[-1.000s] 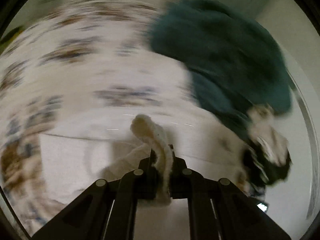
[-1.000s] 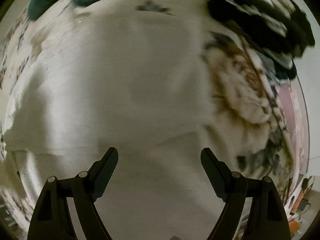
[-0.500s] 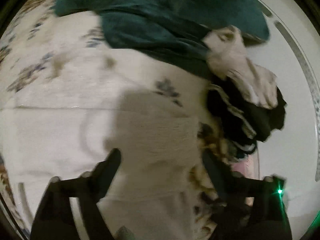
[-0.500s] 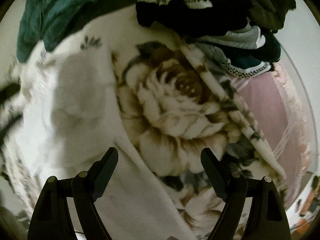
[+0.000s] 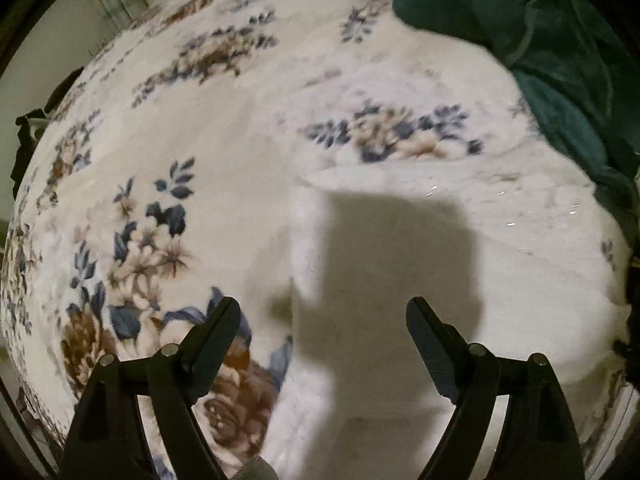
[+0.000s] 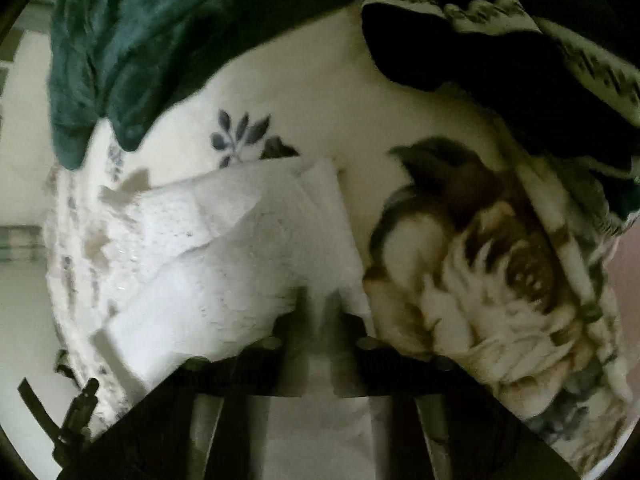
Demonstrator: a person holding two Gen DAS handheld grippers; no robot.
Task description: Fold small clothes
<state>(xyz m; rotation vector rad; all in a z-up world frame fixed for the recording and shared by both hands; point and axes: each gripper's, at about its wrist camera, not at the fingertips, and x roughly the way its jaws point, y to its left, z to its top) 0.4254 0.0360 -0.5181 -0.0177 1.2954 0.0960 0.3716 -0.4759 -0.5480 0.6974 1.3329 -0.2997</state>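
A white knitted garment [image 6: 224, 256] lies partly folded on a floral blanket [image 6: 480, 264]. My right gripper [image 6: 320, 308] is shut on the garment's near edge, with white cloth pinched between the jaws. In the left wrist view the same white garment [image 5: 420, 248] lies flat ahead, with the gripper's shadow across it. My left gripper [image 5: 322, 328] is open and empty just above the garment's near left edge.
A dark teal garment [image 5: 560, 52] is heaped at the far right of the blanket [image 5: 160, 160], and shows at upper left in the right wrist view [image 6: 120, 52]. A black-and-white patterned pile [image 6: 500, 48] lies at upper right there.
My left gripper let go of the white cloth and opened, then swung left over the blanket. My right gripper was open and has shut on the white garment's edge.
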